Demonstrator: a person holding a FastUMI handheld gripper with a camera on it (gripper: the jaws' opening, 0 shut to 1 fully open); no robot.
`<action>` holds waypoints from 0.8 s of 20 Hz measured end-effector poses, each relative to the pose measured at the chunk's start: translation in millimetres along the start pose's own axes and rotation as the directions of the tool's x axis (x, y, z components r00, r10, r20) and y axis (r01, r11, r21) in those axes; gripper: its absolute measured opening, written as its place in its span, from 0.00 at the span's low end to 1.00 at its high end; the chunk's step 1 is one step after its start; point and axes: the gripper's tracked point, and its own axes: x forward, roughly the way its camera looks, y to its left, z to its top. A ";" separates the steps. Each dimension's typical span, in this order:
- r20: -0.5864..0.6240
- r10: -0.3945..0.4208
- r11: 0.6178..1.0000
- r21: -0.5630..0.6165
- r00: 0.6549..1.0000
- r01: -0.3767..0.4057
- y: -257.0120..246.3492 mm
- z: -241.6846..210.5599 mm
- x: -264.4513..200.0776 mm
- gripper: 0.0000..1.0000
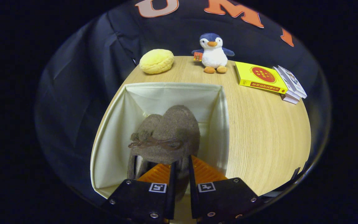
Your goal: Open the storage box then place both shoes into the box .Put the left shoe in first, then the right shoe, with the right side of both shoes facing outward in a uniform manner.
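Observation:
A brown fuzzy shoe (171,130) with a brown lace bow hangs toe-forward over the open cream fabric storage box (113,137). My gripper (181,169) is shut on the rear rim of this shoe, with the fabric pinched between both fingers. A second brown shoe (148,123) shows just left of and behind the held one, down inside the box, mostly hidden by it. The box stands on the wooden table (259,130) with its top open and its pale inner walls showing.
Beyond the box, a yellow round plush (156,61) and a penguin plush (213,53) stand at the table's far edge. A yellow book (261,77) and a small stack of books (291,84) lie at the far right. Bare wood stretches right of the box.

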 end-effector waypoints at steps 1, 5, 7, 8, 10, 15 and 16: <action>0.003 0.042 0.999 0.013 0.999 -0.042 4.0 0.7 -7.5 0.24; 0.085 0.133 0.991 0.010 0.988 -0.134 -1.1 19.1 -45.6 0.40; 0.147 0.156 0.988 -0.016 0.977 -0.155 -9.5 34.3 -68.3 0.48; 0.176 0.166 0.986 -0.026 0.970 -0.164 -14.1 40.0 -81.6 0.49; 0.255 0.181 0.983 -0.053 0.950 -0.173 -26.3 59.1 -109.7 0.52; 0.458 0.194 0.981 -0.113 0.867 -0.160 -69.4 101.0 -181.0 0.63; 0.501 0.192 0.981 -0.130 0.844 -0.146 -81.0 110.7 -193.5 0.64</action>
